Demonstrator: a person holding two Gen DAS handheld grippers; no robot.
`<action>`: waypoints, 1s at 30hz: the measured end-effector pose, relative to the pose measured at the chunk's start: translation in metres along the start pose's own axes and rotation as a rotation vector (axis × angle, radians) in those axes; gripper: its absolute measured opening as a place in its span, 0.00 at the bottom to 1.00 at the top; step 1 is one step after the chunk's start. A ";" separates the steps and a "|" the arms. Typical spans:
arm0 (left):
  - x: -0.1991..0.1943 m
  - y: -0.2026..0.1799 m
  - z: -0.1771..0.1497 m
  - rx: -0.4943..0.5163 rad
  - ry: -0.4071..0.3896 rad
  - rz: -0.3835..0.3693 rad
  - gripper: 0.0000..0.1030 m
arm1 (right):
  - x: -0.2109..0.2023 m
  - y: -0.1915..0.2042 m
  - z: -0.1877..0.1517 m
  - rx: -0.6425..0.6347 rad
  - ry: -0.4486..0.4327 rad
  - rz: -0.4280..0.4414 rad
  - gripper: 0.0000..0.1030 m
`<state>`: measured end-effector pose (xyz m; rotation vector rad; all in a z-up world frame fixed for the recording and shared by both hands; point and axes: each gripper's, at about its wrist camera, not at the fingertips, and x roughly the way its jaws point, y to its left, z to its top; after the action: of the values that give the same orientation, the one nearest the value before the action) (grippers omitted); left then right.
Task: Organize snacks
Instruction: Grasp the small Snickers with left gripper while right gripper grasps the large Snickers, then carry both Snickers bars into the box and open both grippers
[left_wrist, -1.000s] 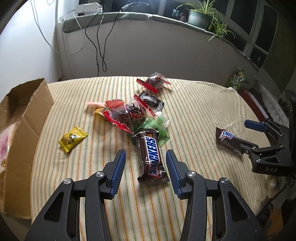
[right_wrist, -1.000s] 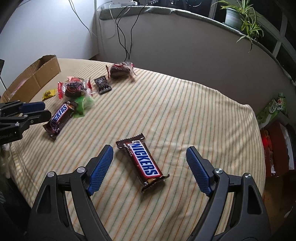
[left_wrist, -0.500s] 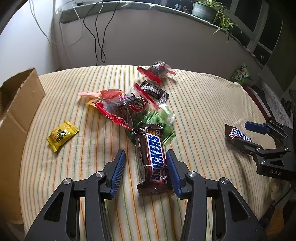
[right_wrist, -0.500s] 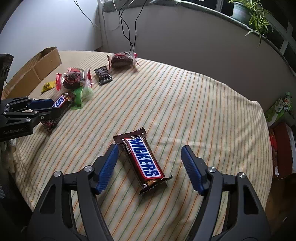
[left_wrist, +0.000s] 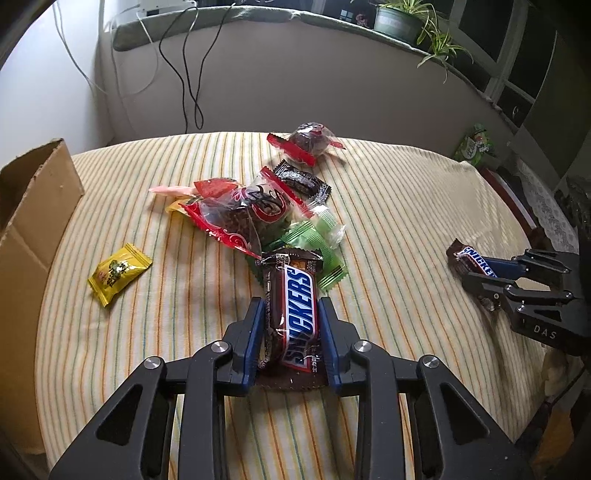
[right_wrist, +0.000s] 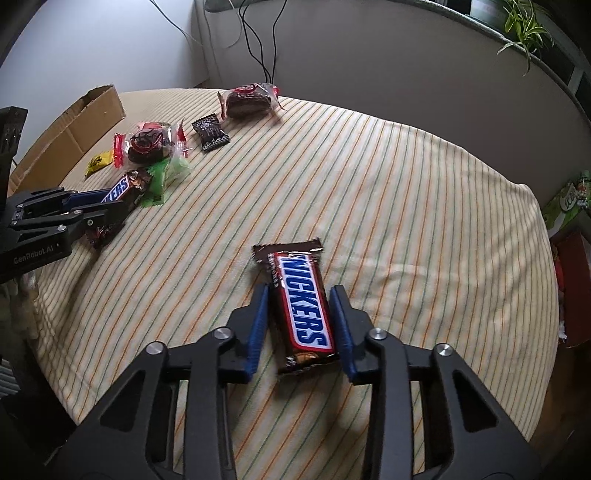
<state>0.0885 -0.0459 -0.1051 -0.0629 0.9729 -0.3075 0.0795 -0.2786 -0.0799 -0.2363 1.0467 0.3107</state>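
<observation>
Two Snickers bars lie on the striped tablecloth (left_wrist: 406, 206). One bar (left_wrist: 295, 288) sits lengthwise between the blue pads of my left gripper (left_wrist: 290, 306), whose jaws are closing and press on its sides. The other bar (right_wrist: 295, 266) lies between the pads of my right gripper (right_wrist: 300, 295), whose jaws are also closing against it. Each wrist view shows the other gripper from the side: the right gripper (left_wrist: 480, 273) at the right edge, the left gripper (right_wrist: 110, 214) at the left. Both bars still rest on the cloth.
Beyond the left bar lies a heap: green packets (left_wrist: 314, 236), a red-wrapped cake (left_wrist: 243, 214), a black packet (left_wrist: 303, 179), another cake (left_wrist: 310, 138). A yellow packet (left_wrist: 118, 269) lies near the open cardboard box (left_wrist: 33, 206) at the left. Cables hang behind.
Both grippers' jaws have closed from wide apart onto their Snickers bars. The right bar has turned from slanted to straight between the fingers.
</observation>
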 end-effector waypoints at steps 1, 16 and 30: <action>-0.002 0.000 -0.001 0.000 -0.004 -0.003 0.27 | -0.001 0.001 0.000 0.001 0.000 0.000 0.29; -0.060 0.023 0.000 -0.034 -0.134 -0.007 0.27 | -0.035 0.036 0.015 -0.002 -0.087 0.034 0.29; -0.115 0.088 -0.002 -0.108 -0.243 0.093 0.27 | -0.044 0.135 0.083 -0.119 -0.184 0.139 0.29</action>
<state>0.0465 0.0715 -0.0303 -0.1496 0.7480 -0.1574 0.0771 -0.1311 -0.0075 -0.2379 0.8651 0.5116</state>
